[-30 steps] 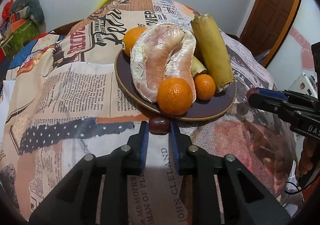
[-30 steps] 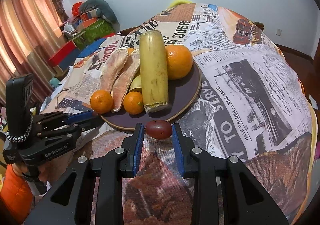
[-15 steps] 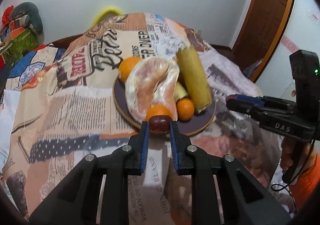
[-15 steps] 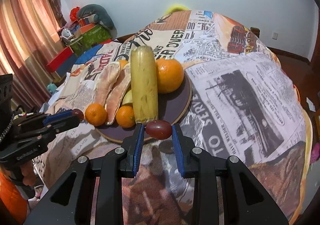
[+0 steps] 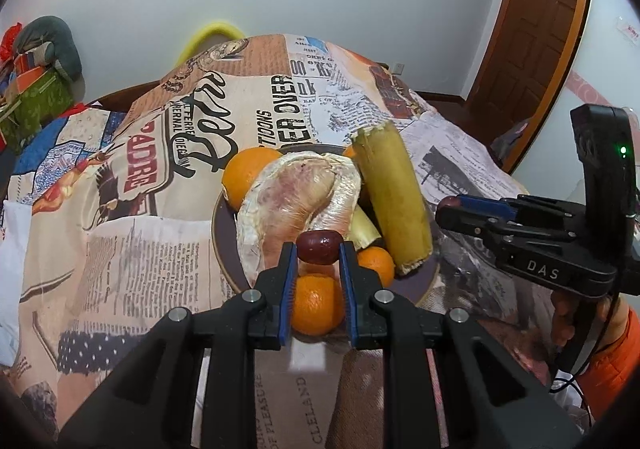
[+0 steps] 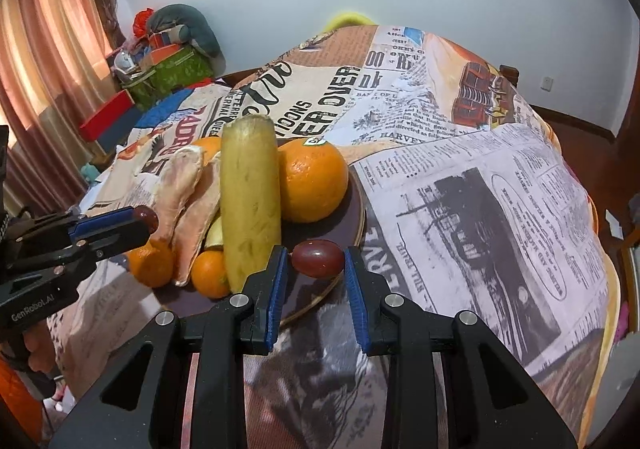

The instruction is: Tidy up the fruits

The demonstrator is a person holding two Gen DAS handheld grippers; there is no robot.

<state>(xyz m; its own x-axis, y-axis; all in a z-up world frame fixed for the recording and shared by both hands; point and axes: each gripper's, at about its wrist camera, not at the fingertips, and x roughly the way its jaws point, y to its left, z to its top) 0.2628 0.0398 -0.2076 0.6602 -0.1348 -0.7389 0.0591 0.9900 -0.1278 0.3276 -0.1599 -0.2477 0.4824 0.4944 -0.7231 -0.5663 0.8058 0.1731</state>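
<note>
A dark round plate (image 5: pixel 224 245) (image 6: pixel 356 209) on the newspaper-print cloth holds peeled pomelo pieces (image 5: pixel 288 201), a yellow stalk piece (image 5: pixel 392 201) (image 6: pixel 250 201), a big orange (image 6: pixel 310 181) and small mandarins (image 5: pixel 316 305). My left gripper (image 5: pixel 319 249) is shut on a dark red jujube (image 5: pixel 320 247), lifted over the plate's near edge. My right gripper (image 6: pixel 316 261) is shut on another red jujube (image 6: pixel 318 258), held above the plate's near right rim. Each gripper shows in the other's view (image 5: pixel 452 209) (image 6: pixel 144 219).
The cloth-covered round table (image 6: pixel 480 209) drops off at its edges. Piled boxes and bags (image 6: pixel 168 61) stand at the far left by a curtain. A wooden door (image 5: pixel 536 29) is at the far right. A screen hangs on the back wall.
Both grippers have risen with their jujubes, from the cloth just before the plate to over its near rim. The plate looks smaller and farther below.
</note>
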